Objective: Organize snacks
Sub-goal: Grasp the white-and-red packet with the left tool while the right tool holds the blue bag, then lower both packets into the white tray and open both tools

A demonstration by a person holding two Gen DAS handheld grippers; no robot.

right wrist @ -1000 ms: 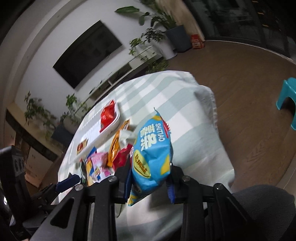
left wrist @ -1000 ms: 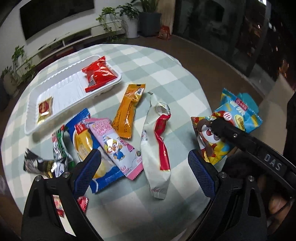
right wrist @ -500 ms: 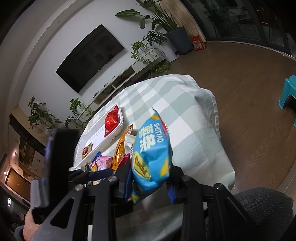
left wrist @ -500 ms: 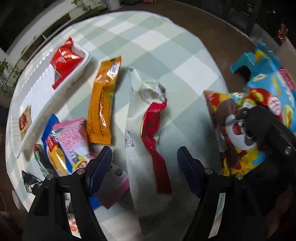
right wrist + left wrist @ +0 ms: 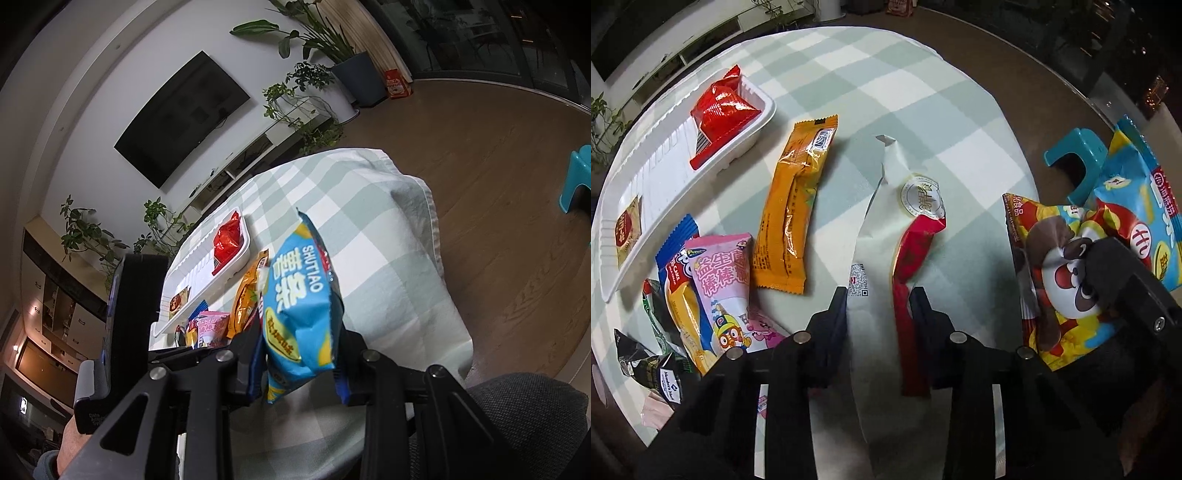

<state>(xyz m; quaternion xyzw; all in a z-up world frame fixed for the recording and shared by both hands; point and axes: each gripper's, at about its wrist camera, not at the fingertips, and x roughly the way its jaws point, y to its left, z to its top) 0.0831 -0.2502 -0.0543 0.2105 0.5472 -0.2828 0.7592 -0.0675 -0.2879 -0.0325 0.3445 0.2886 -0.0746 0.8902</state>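
The long white snack packet [image 5: 882,236] with a red stripe lies on the checked tablecloth [image 5: 923,110], and the left gripper [image 5: 879,306] has narrowed its fingers against the packet's two sides. The right gripper [image 5: 299,354] clamps a blue chip bag [image 5: 299,306] upright above the cloth. Just beside the white packet lies an orange wrapper [image 5: 794,218]; further off, a white tray [image 5: 665,147] holds a red packet [image 5: 720,110]

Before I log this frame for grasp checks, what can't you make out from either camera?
- Left claw: in the left wrist view, contact with the long white packet between its fingers is unclear.
- Cartoon bag: the right claw's black body covers part of it in the left wrist view.
- Blue chip bag: its lower end sits behind the right claw in the right wrist view.
- Dark wrappers: print too small.
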